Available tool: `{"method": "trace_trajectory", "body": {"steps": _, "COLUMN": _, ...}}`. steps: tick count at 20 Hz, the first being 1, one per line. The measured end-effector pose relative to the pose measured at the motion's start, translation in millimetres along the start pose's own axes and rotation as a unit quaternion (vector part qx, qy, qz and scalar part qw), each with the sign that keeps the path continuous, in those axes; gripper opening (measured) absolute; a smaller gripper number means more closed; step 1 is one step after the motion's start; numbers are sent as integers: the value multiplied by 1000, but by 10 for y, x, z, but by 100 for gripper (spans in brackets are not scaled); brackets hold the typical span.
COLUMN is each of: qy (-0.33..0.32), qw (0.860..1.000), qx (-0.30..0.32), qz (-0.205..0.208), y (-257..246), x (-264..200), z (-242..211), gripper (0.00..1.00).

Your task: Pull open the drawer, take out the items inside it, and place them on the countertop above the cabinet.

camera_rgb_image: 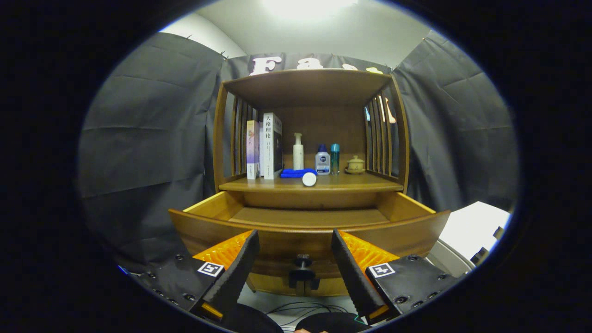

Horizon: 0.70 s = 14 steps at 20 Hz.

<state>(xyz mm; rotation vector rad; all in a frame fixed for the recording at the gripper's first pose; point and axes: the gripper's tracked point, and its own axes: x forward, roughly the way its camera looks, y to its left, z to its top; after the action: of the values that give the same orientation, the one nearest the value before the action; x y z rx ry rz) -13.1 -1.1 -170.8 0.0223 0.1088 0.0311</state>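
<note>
- Our gripper (294,252) has its fingers spread wide apart, holding nothing, and the small dark round knob (302,264) sits between them
- The smooth brown wooden drawer (305,226) is pulled out under the countertop (310,185); the part of its flat floor we see looks bare
- On the countertop lie a little white round cap (309,179) and a soft blue folded cloth (296,173)
- We should lift up and peek over the drawer front before reaching in

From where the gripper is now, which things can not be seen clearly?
- Drawer front part of the floor: hidden by its own front panel, gripper view.
- Knob between the open gripper fingers: its base is in shadow.
- Bottles on the countertop: too small to identify.
</note>
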Motion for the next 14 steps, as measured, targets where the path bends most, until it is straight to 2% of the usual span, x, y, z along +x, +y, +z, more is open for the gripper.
{"method": "trace_trajectory", "body": {"steps": 14, "qy": 17, "qw": 999, "qx": -1, "qz": -46, "y": -309, "x": 237, "z": -372, "gripper": 98}}
